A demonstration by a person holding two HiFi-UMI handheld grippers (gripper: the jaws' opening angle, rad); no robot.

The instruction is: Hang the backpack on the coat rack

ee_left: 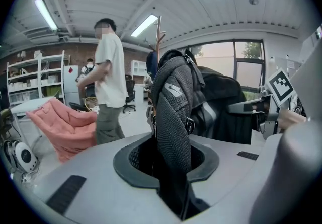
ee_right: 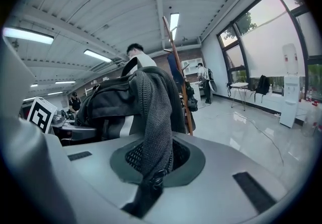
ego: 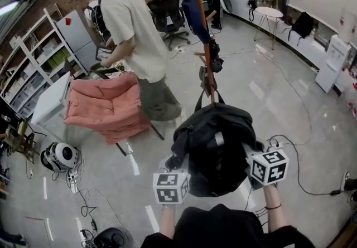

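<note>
Carry step. Left tongs point(ee_left: 171, 177) and right tongs point(ee_right: 153, 167) both clamped on backpack point(ego: 215, 152); coat rack point(ego: 207, 63) at 12 o'clock. Next, likely: close in, lift, hang.

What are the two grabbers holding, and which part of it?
The black backpack. The left gripper pinches one mesh strap, the right gripper the other mesh strap.

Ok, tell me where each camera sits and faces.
Head view: on the head, steeply down at the backpack before the coat rack; both forearms show.
Left gripper view: on the left tongs, along jaws shut on a mesh strap.
Right gripper view: on the right tongs, likewise, the other strap.
All share backpack and coat rack.
</note>
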